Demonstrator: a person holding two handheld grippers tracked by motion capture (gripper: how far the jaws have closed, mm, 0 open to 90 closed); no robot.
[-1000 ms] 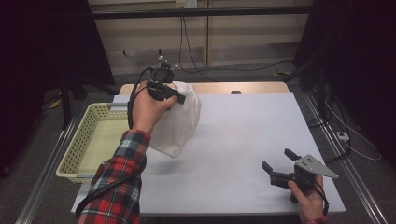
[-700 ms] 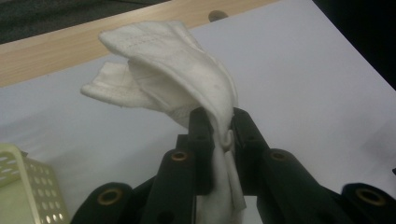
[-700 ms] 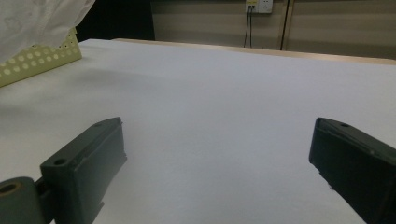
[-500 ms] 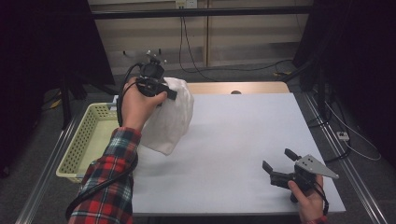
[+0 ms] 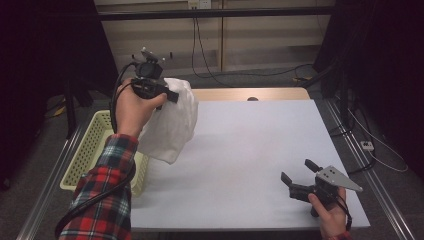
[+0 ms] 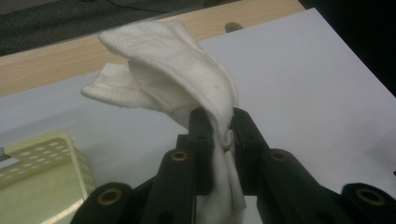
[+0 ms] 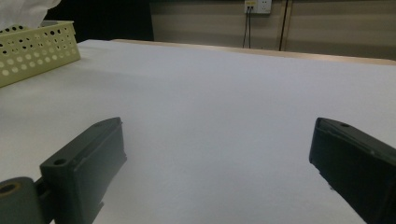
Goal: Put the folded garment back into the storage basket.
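Note:
A white cloth (image 5: pixel 172 125) hangs in the air over the table's left edge, pinched by my left gripper (image 5: pixel 170 96), which is shut on it. In the left gripper view the cloth (image 6: pixel 173 79) bunches up between the two black jaws, with my left gripper (image 6: pixel 219 123) clamping a fold of it. Near the front right of the table my right gripper (image 5: pixel 296 171) rests low and open, nothing between its fingers. In the right gripper view my right gripper (image 7: pixel 217 140) shows its jaws wide apart over bare white tabletop.
A pale yellow perforated basket (image 5: pixel 95 145) stands at the table's left edge, below the hanging cloth; the basket (image 7: pixel 32 49) also sits far left in the right gripper view. A wooden strip (image 5: pixel 260 94) runs along the table's back edge. Cables hang behind.
My left gripper has lifted the cloth higher and carried it left, toward the basket. The right gripper has stayed put.

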